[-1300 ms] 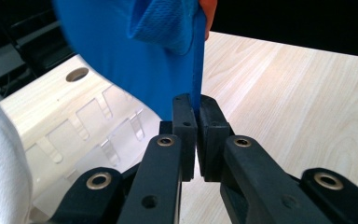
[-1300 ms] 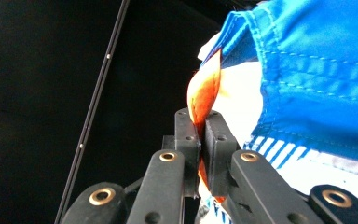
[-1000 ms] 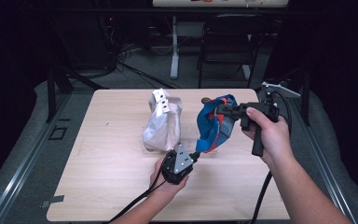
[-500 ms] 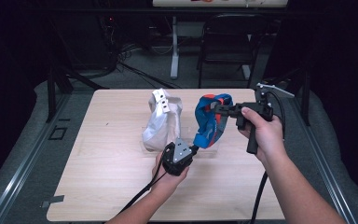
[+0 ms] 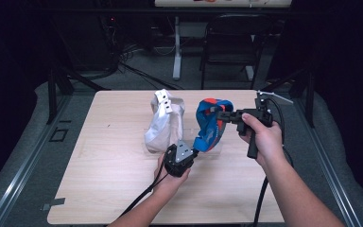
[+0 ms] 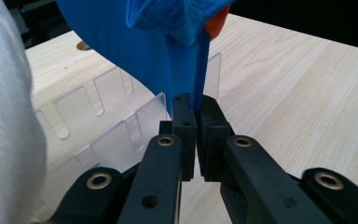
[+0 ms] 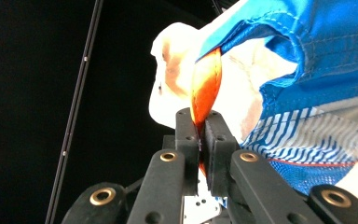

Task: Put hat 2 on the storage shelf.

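Both tongs, left (image 5: 192,152) and right (image 5: 219,113), pinch the blue garment (image 5: 209,127) aloft, folding seemingly barely begun, white garment (image 5: 163,127) waiting at nine o'clock.

The person's left hand (image 5: 170,177) reaches in from the lower edge, forearm angled up and rightward, carrying the left black two-jaw tongs (image 6: 196,108), whose jaws stand pinched together on a thin blue fabric edge. The right hand (image 5: 261,137) sits higher and farther right, forearm stretched long, fist round the handle; the right black two-jaw tongs (image 7: 200,123) point leftward, jaws clamped on an orange fabric fold.
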Available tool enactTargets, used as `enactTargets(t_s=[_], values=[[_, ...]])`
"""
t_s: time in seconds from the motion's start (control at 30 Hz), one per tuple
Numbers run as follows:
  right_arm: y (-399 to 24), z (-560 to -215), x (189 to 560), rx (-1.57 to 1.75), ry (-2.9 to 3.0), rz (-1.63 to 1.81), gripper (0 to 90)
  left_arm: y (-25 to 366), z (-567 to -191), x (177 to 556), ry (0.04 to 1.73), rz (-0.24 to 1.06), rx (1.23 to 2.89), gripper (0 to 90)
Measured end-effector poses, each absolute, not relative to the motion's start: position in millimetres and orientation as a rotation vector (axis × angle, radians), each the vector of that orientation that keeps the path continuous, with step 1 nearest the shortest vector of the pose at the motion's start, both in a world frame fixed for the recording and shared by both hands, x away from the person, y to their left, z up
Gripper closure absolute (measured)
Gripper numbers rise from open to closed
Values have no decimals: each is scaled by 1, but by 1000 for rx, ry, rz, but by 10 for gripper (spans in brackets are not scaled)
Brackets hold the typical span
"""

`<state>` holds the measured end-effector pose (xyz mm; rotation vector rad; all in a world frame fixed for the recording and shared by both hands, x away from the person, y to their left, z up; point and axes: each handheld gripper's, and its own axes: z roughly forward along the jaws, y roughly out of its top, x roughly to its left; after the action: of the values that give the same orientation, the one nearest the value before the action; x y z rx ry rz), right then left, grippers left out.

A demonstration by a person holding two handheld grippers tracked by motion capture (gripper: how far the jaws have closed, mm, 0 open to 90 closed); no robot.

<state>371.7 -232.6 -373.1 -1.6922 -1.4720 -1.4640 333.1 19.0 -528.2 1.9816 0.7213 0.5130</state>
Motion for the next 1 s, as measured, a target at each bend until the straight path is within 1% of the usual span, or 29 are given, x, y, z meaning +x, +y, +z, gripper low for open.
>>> enactTargets(t_s=[0.17,0.27,0.4,0.53,0.6,0.77,0.87,1.0], values=[[-233,-382,374,-1728,-1499,-1440,856,16,-538,337,748,496,2030,873],[-233,-389,375,-1743,-1503,-1425,845,15,-542,335,758,500,2028,875],[-233,-393,375,-1766,-1529,-1417,814,16,-542,336,771,492,2018,872],[-236,-391,371,-1769,-1555,-1434,754,19,-541,333,779,502,2018,861],[-238,-389,369,-1784,-1580,-1447,718,22,-541,331,781,505,2022,823],[-246,-390,358,-1808,-1636,-1476,629,33,-540,321,802,478,1989,685],[-249,-394,351,-1810,-1698,-1462,645,39,-540,314,783,491,2003,674],[-251,-400,342,-1804,-1740,-1467,626,46,-538,307,789,478,1995,639]])
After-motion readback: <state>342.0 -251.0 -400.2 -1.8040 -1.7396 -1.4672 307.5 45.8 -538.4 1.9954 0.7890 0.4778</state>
